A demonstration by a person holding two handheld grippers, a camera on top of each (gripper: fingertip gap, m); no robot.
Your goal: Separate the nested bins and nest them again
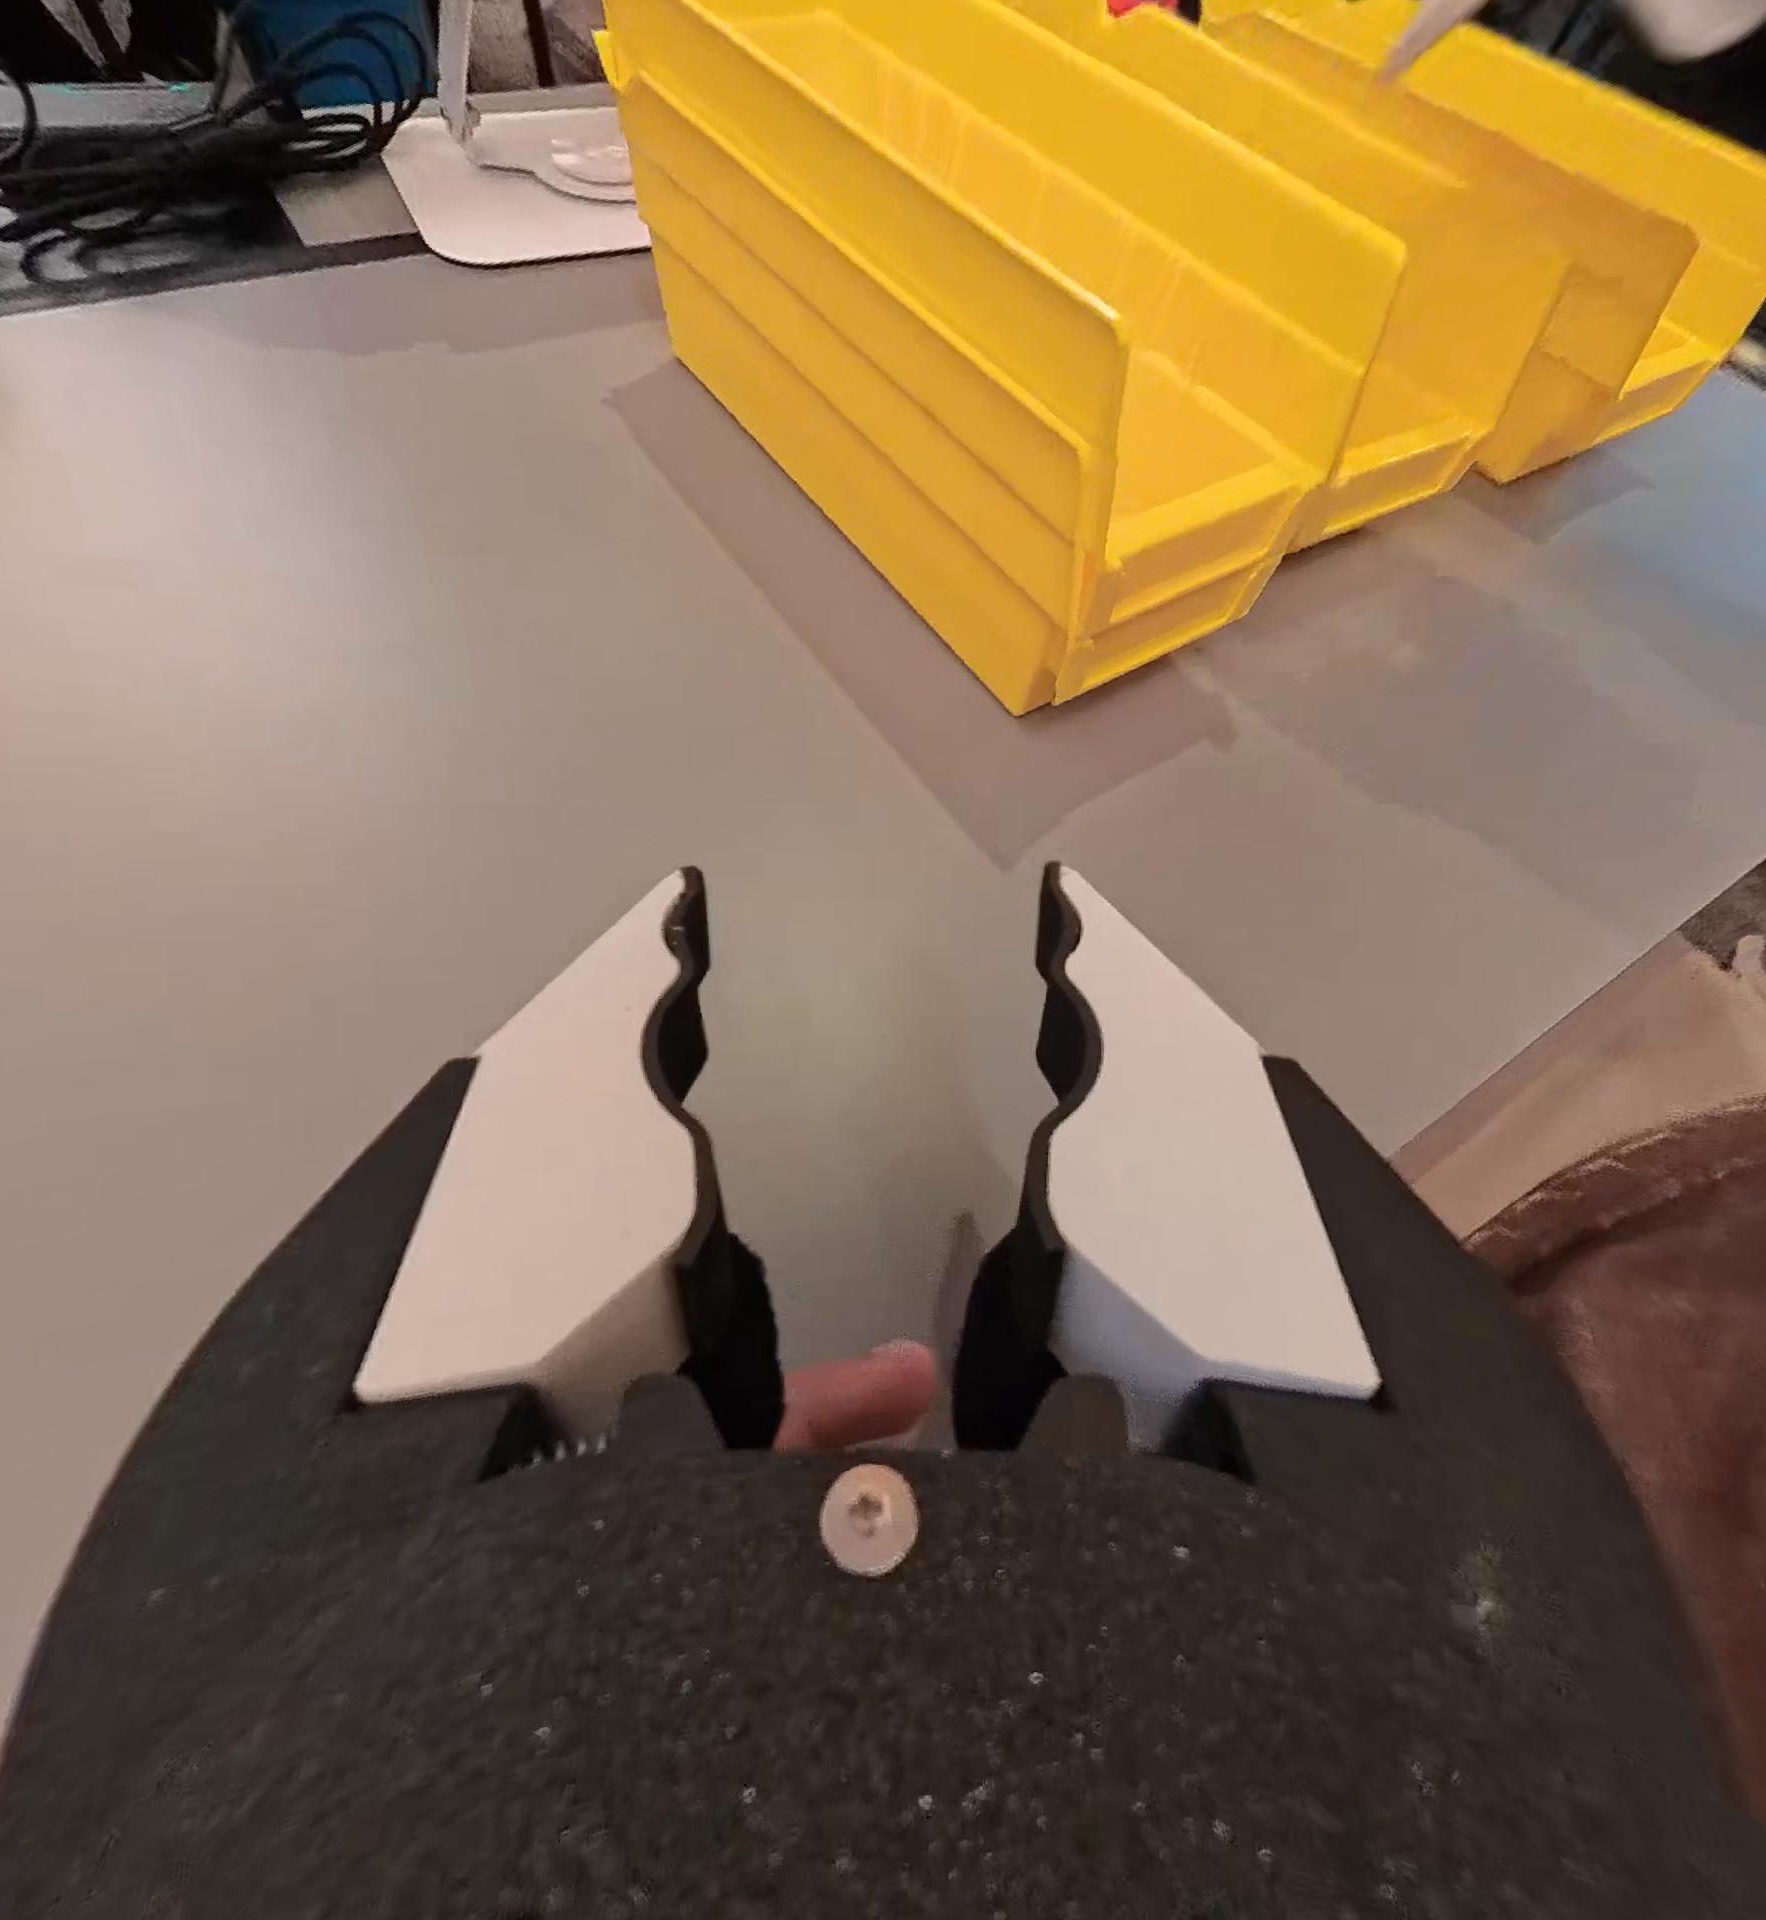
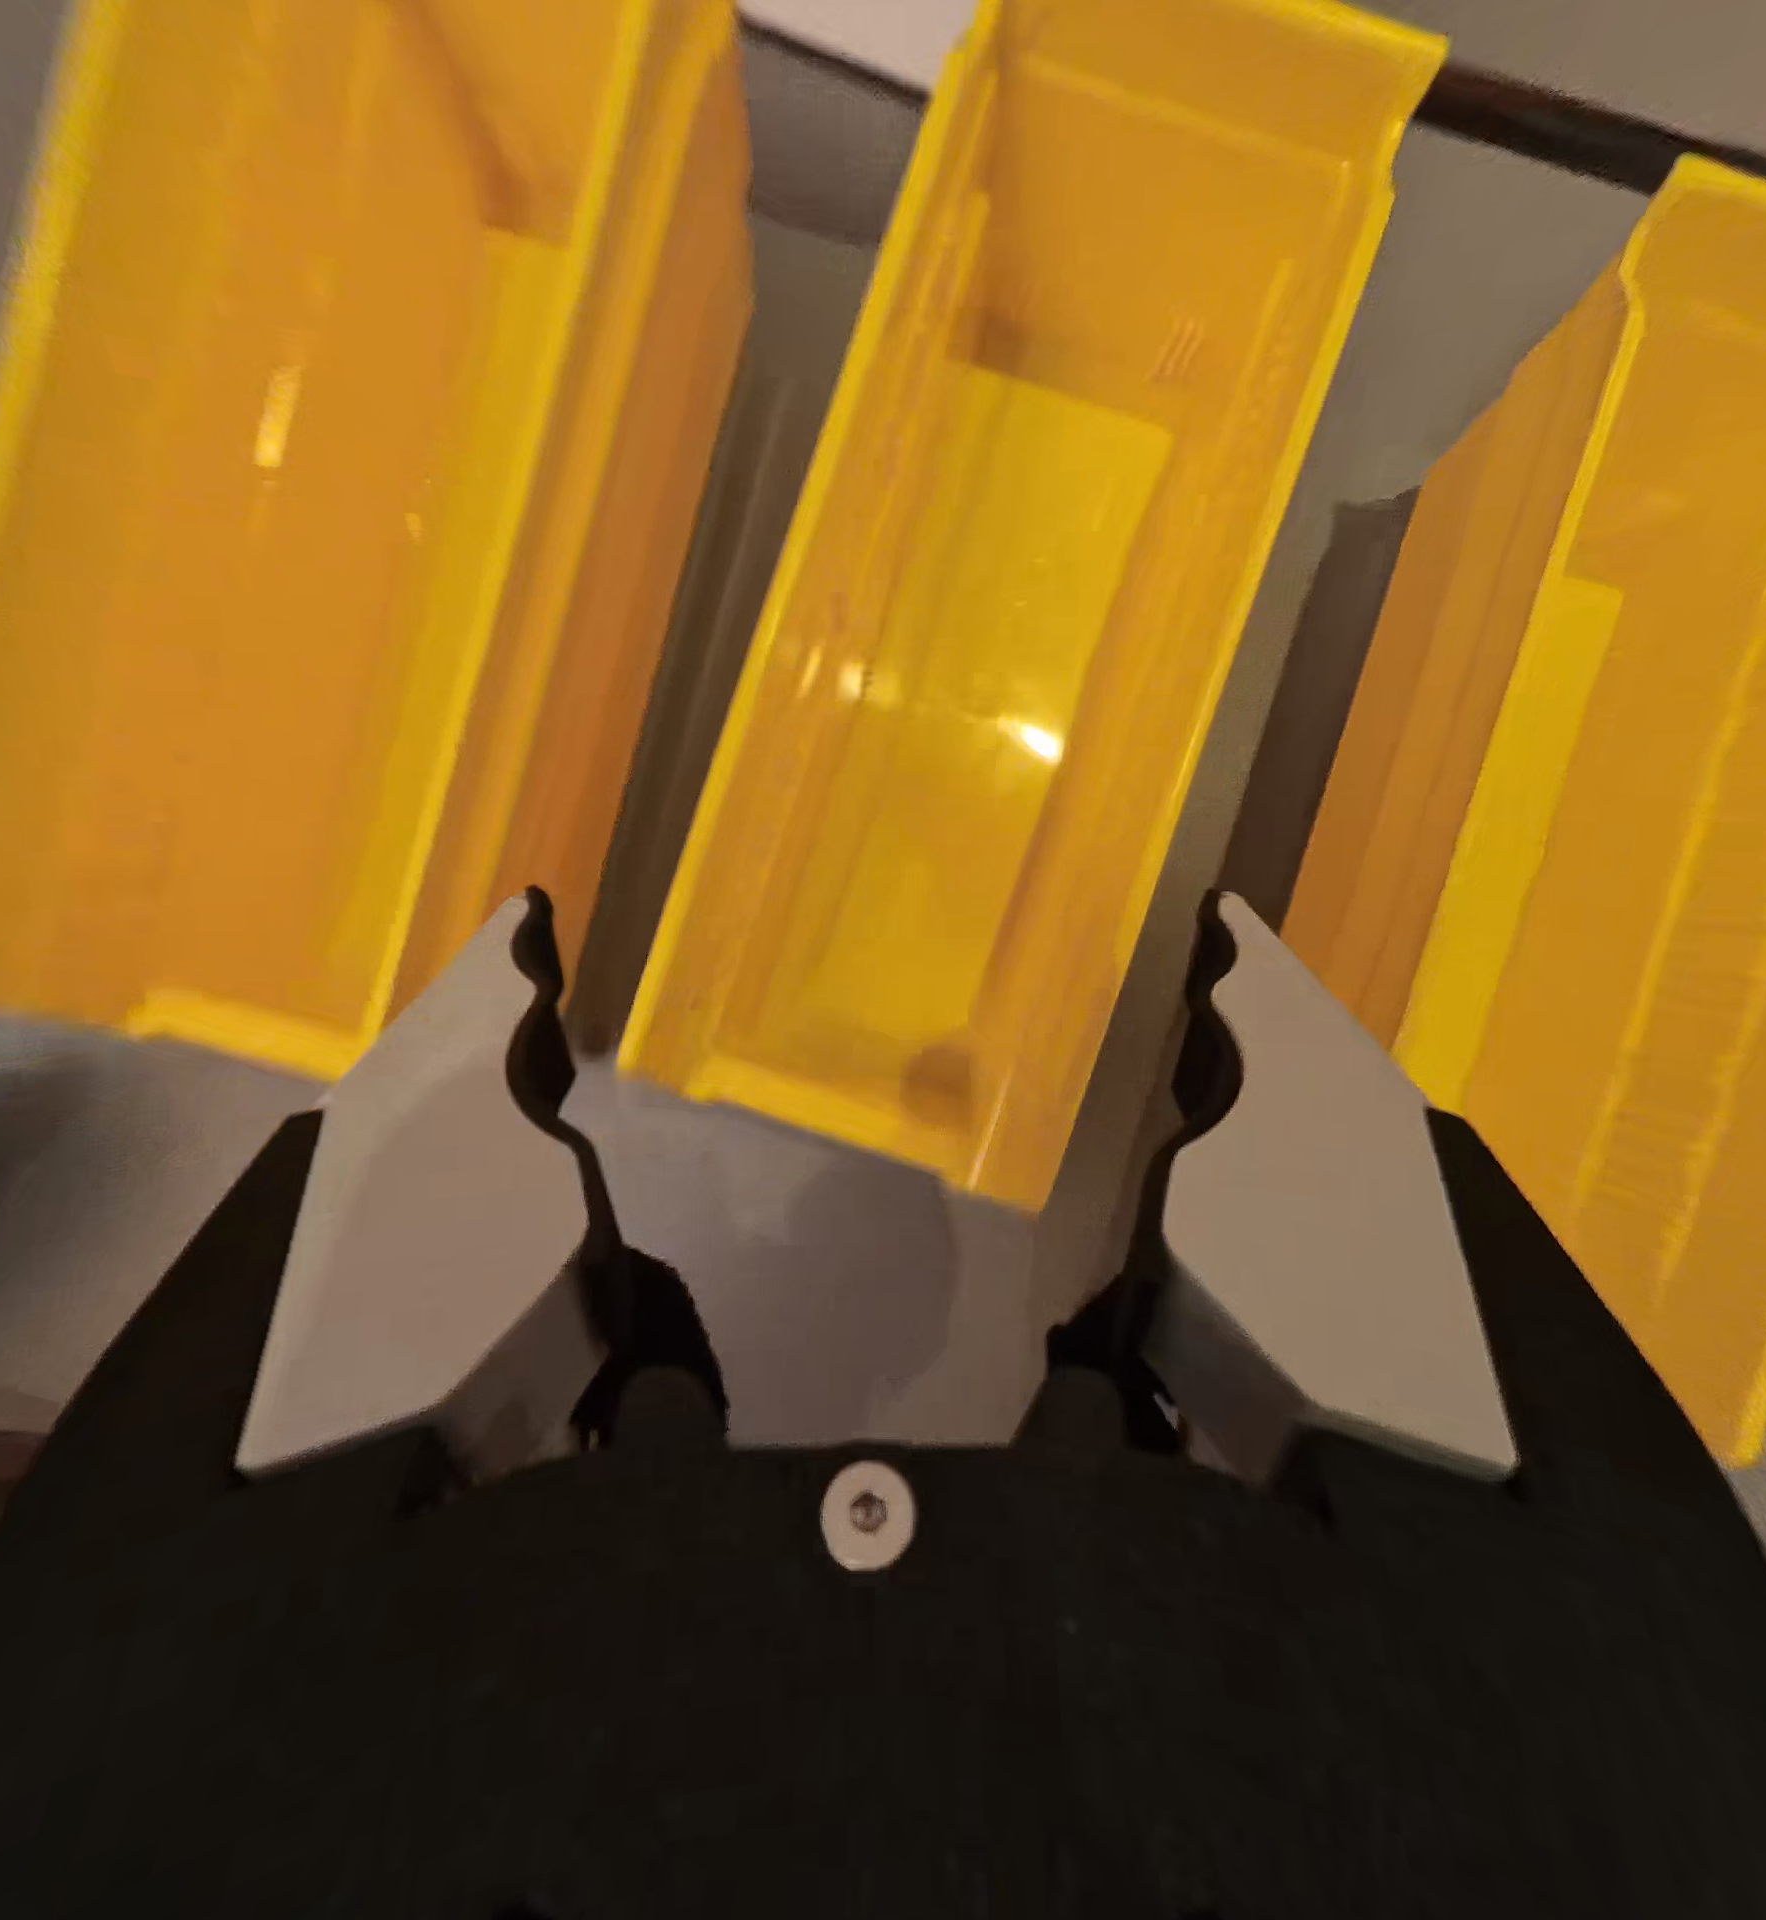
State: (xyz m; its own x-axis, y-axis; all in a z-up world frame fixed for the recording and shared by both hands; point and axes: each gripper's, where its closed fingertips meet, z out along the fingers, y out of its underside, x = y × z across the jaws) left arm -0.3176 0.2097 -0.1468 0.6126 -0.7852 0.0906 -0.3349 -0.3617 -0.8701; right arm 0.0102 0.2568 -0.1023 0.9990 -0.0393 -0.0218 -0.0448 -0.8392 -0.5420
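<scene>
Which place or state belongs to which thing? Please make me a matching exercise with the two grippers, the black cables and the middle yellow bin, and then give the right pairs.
Things:
1. left gripper
2. right gripper
3. black cables
4. middle bin

Places or states:
A. heaped at the far left, beyond the grey table
B. open, above the near end of a bin
C. in the middle of a row of three
D. open over bare table top, away from the bins

Pairs: 1-D, 2-B, 3-A, 4-C
</scene>
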